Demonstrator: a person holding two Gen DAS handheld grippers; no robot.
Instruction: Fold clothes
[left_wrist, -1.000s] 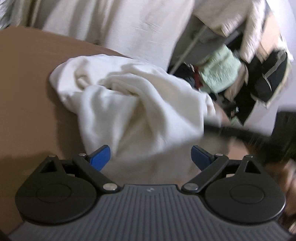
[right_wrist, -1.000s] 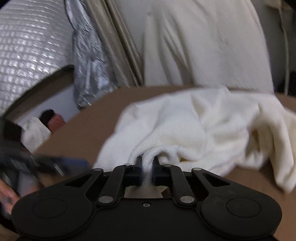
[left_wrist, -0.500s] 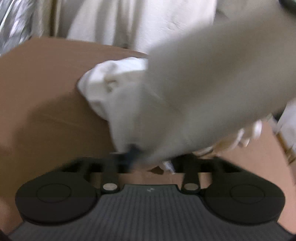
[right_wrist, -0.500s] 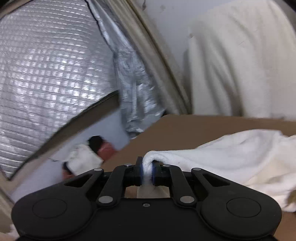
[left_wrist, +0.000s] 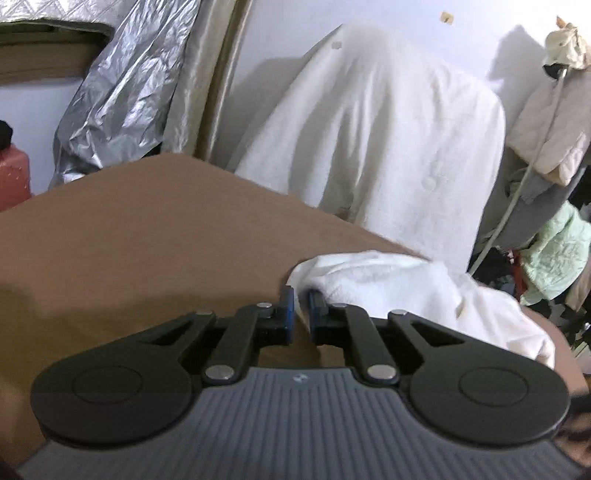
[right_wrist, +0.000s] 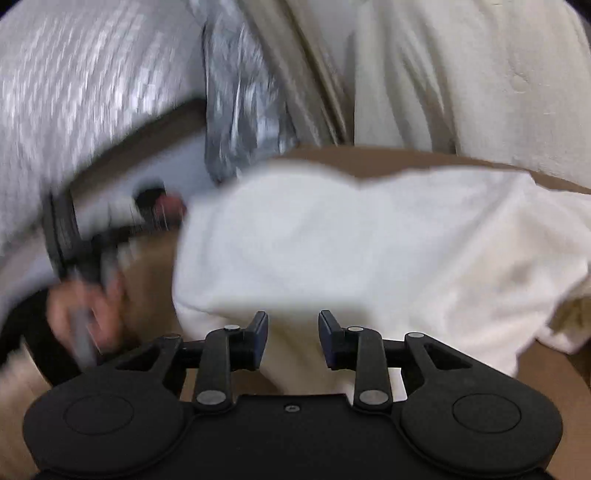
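Note:
A white fleecy garment (left_wrist: 406, 291) lies bunched on the brown table (left_wrist: 147, 240). My left gripper (left_wrist: 302, 314) sits at the garment's left corner. Its blue pads are nearly together, and a thin bit of the cloth edge seems pinched between them. In the right wrist view the garment (right_wrist: 369, 251) spreads wide and blurred over the table (right_wrist: 406, 157). My right gripper (right_wrist: 293, 325) stands open at its near edge, nothing held between the fingers. The other gripper (right_wrist: 74, 240) and a hand (right_wrist: 85, 306) show blurred at the left.
A chair-like shape draped in white cloth (left_wrist: 388, 147) stands behind the table. Crumpled silver foil (left_wrist: 122, 92) hangs at the back left, near a red container (left_wrist: 13, 177). Hanging clothes and a pale green item (left_wrist: 554, 251) crowd the right side.
My right gripper, shut on the cloth earlier, has let go and now stands open. My left gripper went from wide open to closed at the garment's corner, and the lifted cloth has dropped back.

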